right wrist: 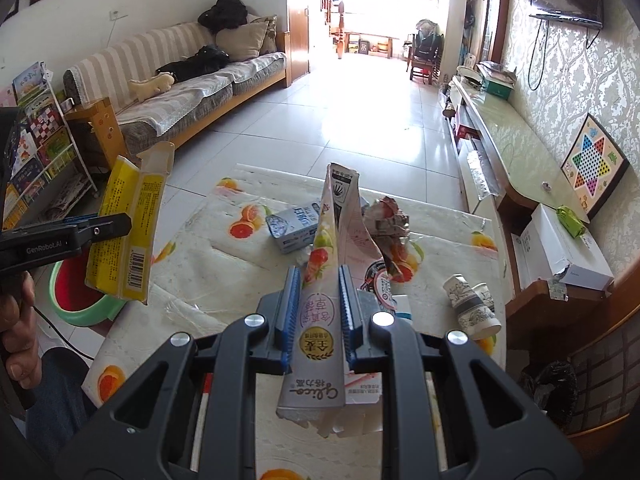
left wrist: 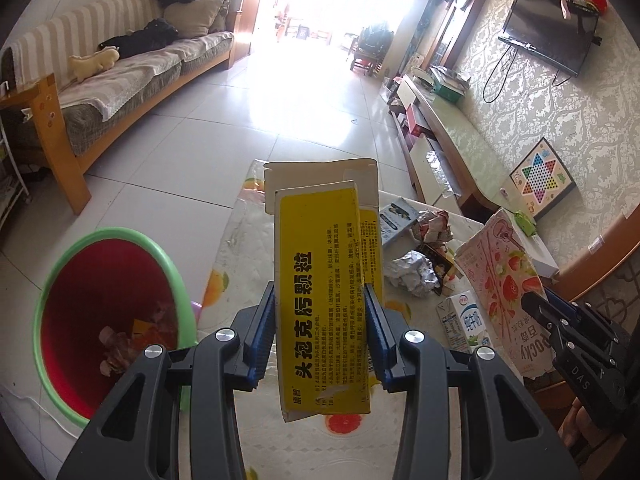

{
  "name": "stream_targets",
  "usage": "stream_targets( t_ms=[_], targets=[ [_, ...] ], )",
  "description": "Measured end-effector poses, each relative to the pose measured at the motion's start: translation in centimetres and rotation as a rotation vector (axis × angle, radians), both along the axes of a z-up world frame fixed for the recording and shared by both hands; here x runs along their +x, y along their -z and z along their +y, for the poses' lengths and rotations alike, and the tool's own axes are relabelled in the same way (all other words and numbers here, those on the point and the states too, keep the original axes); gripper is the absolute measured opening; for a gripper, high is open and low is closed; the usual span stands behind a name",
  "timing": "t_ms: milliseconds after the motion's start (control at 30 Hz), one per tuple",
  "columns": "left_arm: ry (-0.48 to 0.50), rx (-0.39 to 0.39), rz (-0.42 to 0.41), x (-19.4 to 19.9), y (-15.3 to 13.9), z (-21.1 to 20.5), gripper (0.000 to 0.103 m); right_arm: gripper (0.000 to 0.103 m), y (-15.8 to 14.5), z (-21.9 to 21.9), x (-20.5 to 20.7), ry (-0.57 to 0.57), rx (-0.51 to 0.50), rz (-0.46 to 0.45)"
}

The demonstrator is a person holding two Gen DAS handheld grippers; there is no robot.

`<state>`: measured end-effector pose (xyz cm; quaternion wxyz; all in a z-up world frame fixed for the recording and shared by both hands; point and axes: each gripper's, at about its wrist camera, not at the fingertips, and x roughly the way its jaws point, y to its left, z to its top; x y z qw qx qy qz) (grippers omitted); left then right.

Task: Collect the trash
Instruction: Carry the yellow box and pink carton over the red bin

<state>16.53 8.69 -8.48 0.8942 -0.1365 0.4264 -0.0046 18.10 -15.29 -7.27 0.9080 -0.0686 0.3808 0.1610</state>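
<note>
My left gripper (left wrist: 320, 300) is shut on a yellow medicine box (left wrist: 320, 280) and holds it upright above the table's left part. The box (right wrist: 128, 224) and the left gripper (right wrist: 120, 226) also show in the right wrist view. A red bin with a green rim (left wrist: 100, 316) stands on the floor left of the table, with scraps inside. My right gripper (right wrist: 320, 284) is shut on a flattened pink Pocky box (right wrist: 320, 320), also seen in the left wrist view (left wrist: 504, 272) with the right gripper (left wrist: 534, 304).
On the fruit-print table (right wrist: 208, 248) lie a milk carton (right wrist: 294, 226), crumpled paper (right wrist: 386, 216), foil (left wrist: 412, 274), and paper cups (right wrist: 474, 304). A sofa (left wrist: 120, 76) stands far left. A TV bench (right wrist: 520, 168) runs along the right wall.
</note>
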Motion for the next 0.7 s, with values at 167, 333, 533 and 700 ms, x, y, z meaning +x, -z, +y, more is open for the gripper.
stream_targets(
  t_ms=[167, 333, 533, 700],
  targets=[
    [-0.061, 0.020, 0.004, -1.8, -0.6, 5.1, 0.038, 0.019, -0.4, 4.6, -0.5, -0.062, 0.017, 0.000],
    [-0.143, 0.021, 0.016, -3.6, -0.1, 10.1, 0.038, 0.019, -0.8, 9.3, -1.1, -0.140, 0.024, 0.002],
    [-0.210, 0.014, 0.042, -4.8, 0.9, 14.8, 0.039, 0.019, -1.1, 14.3, -1.7, -0.215, 0.030, 0.005],
    [-0.242, 0.017, 0.067, -5.3, 1.9, 17.4, 0.039, 0.019, -1.2, 17.8, -2.0, -0.268, 0.036, 0.012]
  ],
)
